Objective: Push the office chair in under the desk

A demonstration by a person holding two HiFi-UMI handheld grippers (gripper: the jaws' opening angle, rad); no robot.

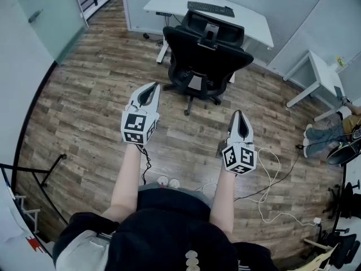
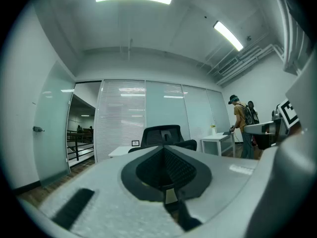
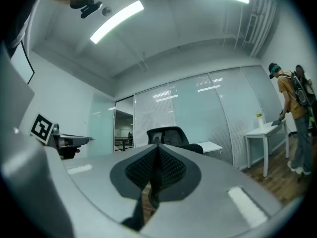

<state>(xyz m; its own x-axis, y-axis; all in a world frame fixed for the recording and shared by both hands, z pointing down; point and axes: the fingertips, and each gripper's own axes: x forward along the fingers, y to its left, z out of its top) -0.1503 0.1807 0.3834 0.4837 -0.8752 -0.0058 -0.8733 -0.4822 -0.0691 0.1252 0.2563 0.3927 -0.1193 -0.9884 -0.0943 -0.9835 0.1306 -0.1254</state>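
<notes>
A: What are the grippers doing?

B: Both are hanging in the air before the person, clenched on nothing. The left gripper [image 1: 149, 94] and the right gripper [image 1: 240, 122] are pointing toward 12 o'clock, and neither is touching anything.

A: And underfoot?

B: The floor [image 1: 101, 89] is showing wood-look planks, flat and bare along the way ahead. A cable [image 1: 271, 174] is lying at 4 o'clock, off that line, so I am expecting the casters to roll freely.

A: Where is the chair?

B: The chair [image 1: 206, 55] is standing at 12 o'clock, well apart from both grippers, its back facing the person. Its base is sitting out on the planks just before the desk [image 1: 169, 1], so I am judging it as not pushed in.

A: So how far along?

B: No part of the push is looking done. The walk up, the contact with the backrest and the shove toward 12 o'clock are all waiting.

A: And beyond?

B: A keyboard [image 1: 210, 8] is lying on the desk, with a glass wall [image 2: 163, 108] behind it. A small table [image 1: 321, 66] is standing at 2 o'clock, with a person [image 3: 292, 98] beside it.
</notes>
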